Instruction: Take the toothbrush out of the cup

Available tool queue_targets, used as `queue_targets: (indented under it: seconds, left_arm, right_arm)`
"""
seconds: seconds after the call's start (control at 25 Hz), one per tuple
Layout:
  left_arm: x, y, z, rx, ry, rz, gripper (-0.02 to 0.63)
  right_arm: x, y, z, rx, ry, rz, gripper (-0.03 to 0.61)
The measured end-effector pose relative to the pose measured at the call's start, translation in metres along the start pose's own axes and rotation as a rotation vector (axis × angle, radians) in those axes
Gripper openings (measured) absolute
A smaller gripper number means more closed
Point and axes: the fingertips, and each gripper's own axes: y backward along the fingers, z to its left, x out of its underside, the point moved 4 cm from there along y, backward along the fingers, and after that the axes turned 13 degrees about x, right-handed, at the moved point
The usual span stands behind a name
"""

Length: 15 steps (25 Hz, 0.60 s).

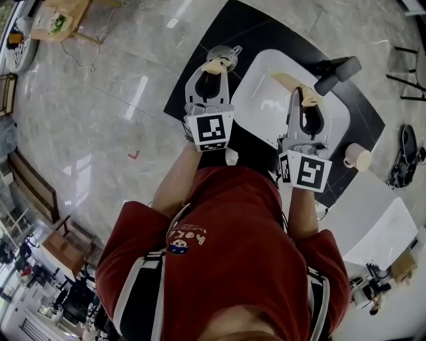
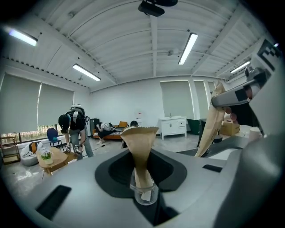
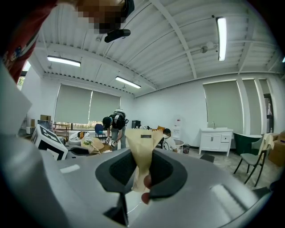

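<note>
A small clear cup (image 1: 226, 52) stands on the black counter (image 1: 243, 20), left of the white basin (image 1: 263, 100). My left gripper (image 1: 217, 64) reaches its near side. In the left gripper view its tan pads (image 2: 141, 156) stand together and dip into the cup (image 2: 145, 197). A white piece that I take for the toothbrush (image 2: 145, 194) runs down from them. My right gripper (image 1: 307, 96) hangs over the basin, apart from the cup. Its pads (image 3: 140, 147) are also together, with small reddish blobs (image 3: 146, 181) low between them; I cannot tell what they are.
A black faucet (image 1: 336, 72) stands at the basin's far right. A tan roll (image 1: 358, 158) and a second white surface (image 1: 373, 216) lie to the right. Both gripper views show people (image 2: 73, 129) farther off in the room, with a white cabinet (image 2: 173, 126) beyond.
</note>
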Motion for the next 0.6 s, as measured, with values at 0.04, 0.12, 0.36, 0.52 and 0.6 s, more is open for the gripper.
queue_targets:
  seconds: [0.04,0.12,0.36,0.52,0.6]
  left_arm:
    - [-0.004,0.0,0.001,-0.001,-0.004,-0.006,0.075]
    - [-0.012,-0.001,0.003,-0.003,-0.014,-0.02,0.075]
    - [-0.041,0.007,0.005,-0.007,-0.039,-0.073,0.074]
    - [-0.069,0.015,-0.001,-0.002,-0.066,-0.126,0.075]
    - [-0.083,0.018,-0.005,0.007,-0.075,-0.153,0.075]
  right_arm:
    - [-0.002,0.0,-0.001,0.002,-0.002,-0.005,0.08]
    - [-0.006,0.0,-0.003,0.006,-0.005,-0.02,0.08]
    - [-0.021,0.008,-0.014,0.033,-0.018,-0.077,0.081]
    - [-0.034,0.017,-0.028,0.069,-0.024,-0.118,0.08]
    - [-0.04,0.023,-0.037,0.095,-0.026,-0.138,0.08]
